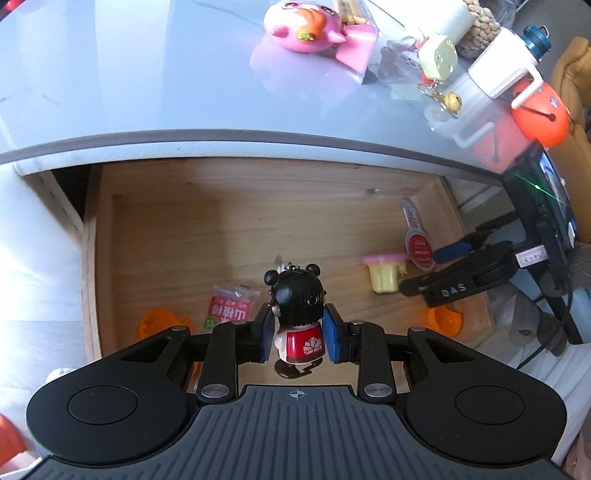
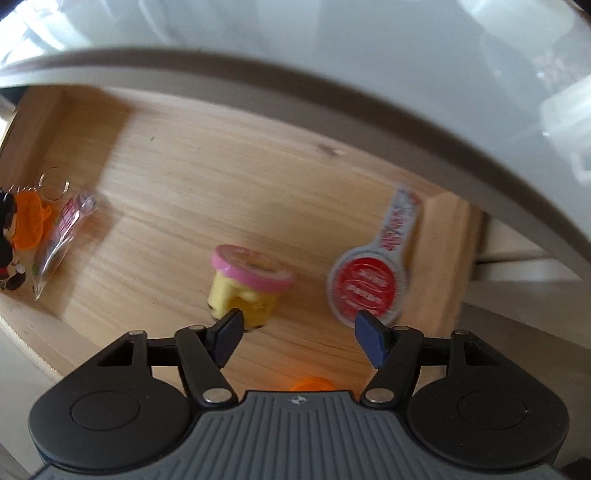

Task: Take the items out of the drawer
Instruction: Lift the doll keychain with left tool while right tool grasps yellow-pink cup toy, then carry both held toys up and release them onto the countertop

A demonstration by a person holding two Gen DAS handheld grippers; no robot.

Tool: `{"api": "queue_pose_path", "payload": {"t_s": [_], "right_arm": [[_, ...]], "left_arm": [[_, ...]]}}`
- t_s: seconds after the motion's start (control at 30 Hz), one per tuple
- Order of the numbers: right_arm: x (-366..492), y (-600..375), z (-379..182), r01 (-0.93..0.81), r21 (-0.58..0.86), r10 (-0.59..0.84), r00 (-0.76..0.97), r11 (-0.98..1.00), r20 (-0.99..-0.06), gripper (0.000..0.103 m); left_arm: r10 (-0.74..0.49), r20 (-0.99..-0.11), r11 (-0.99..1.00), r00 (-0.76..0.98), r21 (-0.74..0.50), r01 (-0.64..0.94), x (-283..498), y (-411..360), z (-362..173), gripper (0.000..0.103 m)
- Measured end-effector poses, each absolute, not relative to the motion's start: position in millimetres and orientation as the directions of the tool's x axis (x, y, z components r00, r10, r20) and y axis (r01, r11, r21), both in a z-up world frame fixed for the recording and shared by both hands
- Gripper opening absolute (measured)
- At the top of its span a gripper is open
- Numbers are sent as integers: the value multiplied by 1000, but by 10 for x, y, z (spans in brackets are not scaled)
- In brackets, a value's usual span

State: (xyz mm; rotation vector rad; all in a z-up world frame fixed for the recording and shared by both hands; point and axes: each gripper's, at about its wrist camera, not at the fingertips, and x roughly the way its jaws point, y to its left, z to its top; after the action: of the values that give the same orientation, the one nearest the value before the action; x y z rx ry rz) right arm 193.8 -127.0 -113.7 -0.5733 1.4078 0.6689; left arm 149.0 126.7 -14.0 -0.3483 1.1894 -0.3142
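The wooden drawer (image 1: 229, 206) stands pulled out under the grey tabletop. My left gripper (image 1: 299, 328) is shut on a small doll keychain (image 1: 297, 306) with black hair and a red dress, held upright over the drawer floor. A red snack packet (image 1: 229, 308) lies just left of it. My right gripper (image 2: 299, 332) hangs open above the drawer (image 2: 221, 177), pointing down. A yellow toy with a pink lid (image 2: 245, 288) lies just beyond its left fingertip, and a round red-and-white packet (image 2: 369, 284) beyond its right one. Neither is between the pads.
Orange plastic pieces (image 1: 159, 321) lie at the drawer's front corners. On the tabletop (image 1: 129, 74) sit a pink plush (image 1: 306, 29), a yellow keychain (image 1: 437, 59), a white bottle (image 1: 506, 70) and an orange toy (image 1: 543, 114). In the right wrist view a key ring (image 2: 55, 184) lies at far left.
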Motion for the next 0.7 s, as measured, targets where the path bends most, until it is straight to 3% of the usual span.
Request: {"api": "queue_pose_path", "payload": {"t_s": [0.33,0.37,0.43,0.47,0.7], "right_arm": [[1815,-847,-1212,-780,16,133,86,625,-987,67],[1803,-817,-1253,-786,16,132,83,618,-988,66],[1778,-778,-1324,-796,11,118,76,606,-990,49],[1767,-772,-1335,-799,10,114,74,602,-991,46],[1644,-858,-1059,-805,48,187,79,592,-979,42]], "left_arm": [[-369,-872,925,323,-377,39,1523,1208,-285,31],[-367,-873,926,323,-374,40,1523,1205,-292,31],[-359,-876,930,322,-365,44,1508,1208,-294,31],[-354,-878,932,321,-359,45,1508,1209,-302,31],[-339,-892,941,300,-328,85,1519,1101,-342,31]]}}
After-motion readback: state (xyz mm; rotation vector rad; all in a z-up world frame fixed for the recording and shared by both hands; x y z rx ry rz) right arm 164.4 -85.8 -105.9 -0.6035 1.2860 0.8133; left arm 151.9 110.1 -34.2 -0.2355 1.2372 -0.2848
